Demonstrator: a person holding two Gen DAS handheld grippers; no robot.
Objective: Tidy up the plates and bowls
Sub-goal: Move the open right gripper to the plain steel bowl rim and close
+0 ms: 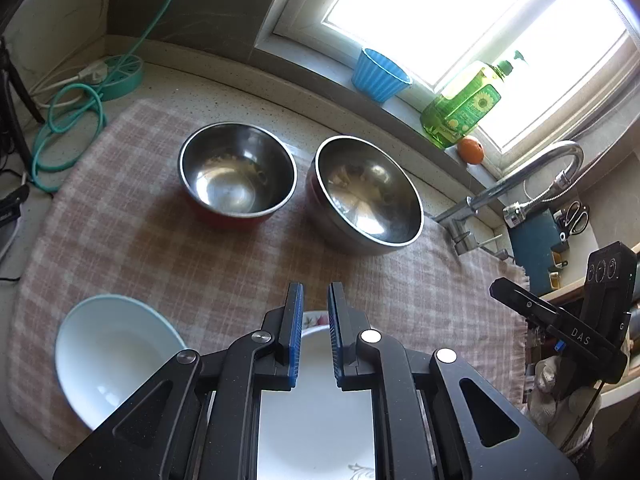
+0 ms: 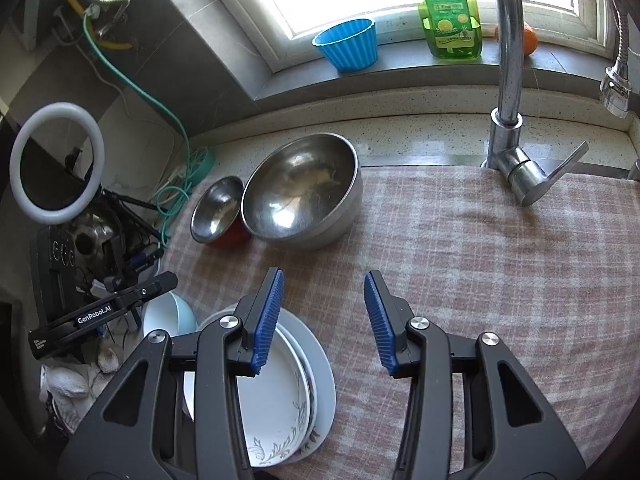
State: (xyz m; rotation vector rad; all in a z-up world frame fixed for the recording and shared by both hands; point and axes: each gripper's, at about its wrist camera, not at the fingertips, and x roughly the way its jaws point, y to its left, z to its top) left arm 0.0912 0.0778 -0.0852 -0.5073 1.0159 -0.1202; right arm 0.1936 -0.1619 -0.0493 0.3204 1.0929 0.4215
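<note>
Two steel bowls stand side by side on a checked cloth (image 1: 224,264): a smaller one with a red outside (image 1: 238,172) (image 2: 218,210) and a larger all-steel one (image 1: 366,194) (image 2: 300,192). A pale blue bowl (image 1: 108,354) (image 2: 168,314) sits at the near left. A stack of white patterned plates (image 1: 316,420) (image 2: 280,396) lies under my left gripper (image 1: 315,294), whose jaws stand slightly apart and empty above it. My right gripper (image 2: 324,280) is open and empty, just right of the plates.
A faucet (image 2: 510,92) rises at the cloth's far right. A blue cup (image 2: 348,42), green soap bottle (image 2: 450,16) and an orange (image 1: 471,150) stand on the windowsill. Green hose and cables (image 1: 68,116) lie far left, with a ring light (image 2: 56,162).
</note>
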